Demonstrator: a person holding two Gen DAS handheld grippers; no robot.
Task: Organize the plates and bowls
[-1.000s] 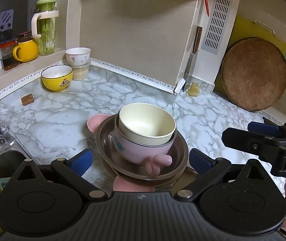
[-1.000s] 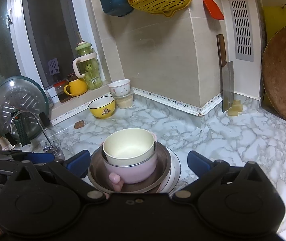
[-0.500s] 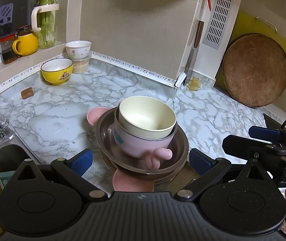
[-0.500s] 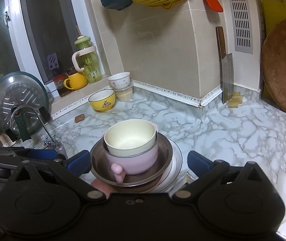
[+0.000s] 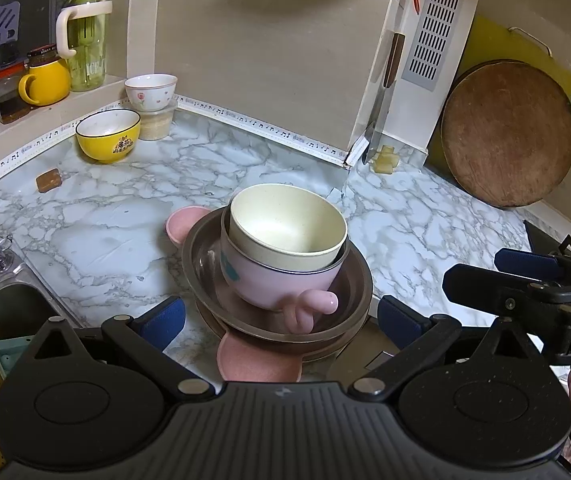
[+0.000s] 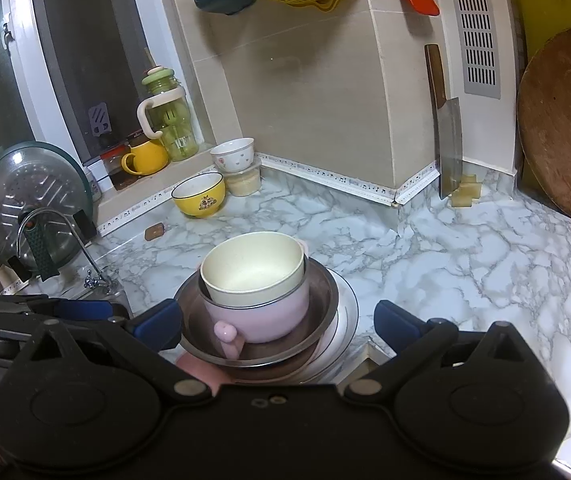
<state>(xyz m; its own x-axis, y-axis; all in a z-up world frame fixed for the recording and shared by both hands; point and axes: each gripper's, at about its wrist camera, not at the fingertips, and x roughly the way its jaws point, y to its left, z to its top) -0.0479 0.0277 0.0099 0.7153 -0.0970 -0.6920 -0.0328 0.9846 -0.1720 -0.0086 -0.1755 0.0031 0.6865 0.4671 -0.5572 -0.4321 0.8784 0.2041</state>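
Both the left gripper (image 5: 281,316) and right gripper (image 6: 278,320) stand spread, empty, flanking the stack just ahead; a nudge could slide the tilted cream bowl (image 5: 287,227) off the pink cup (image 5: 269,280).

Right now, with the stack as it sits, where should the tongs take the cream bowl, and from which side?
Probably the cream bowl by its rim from above, one finger inside and one outside. It sits nested and tilted in the pink bowl, so only the rim stands clear, highest on the far side.
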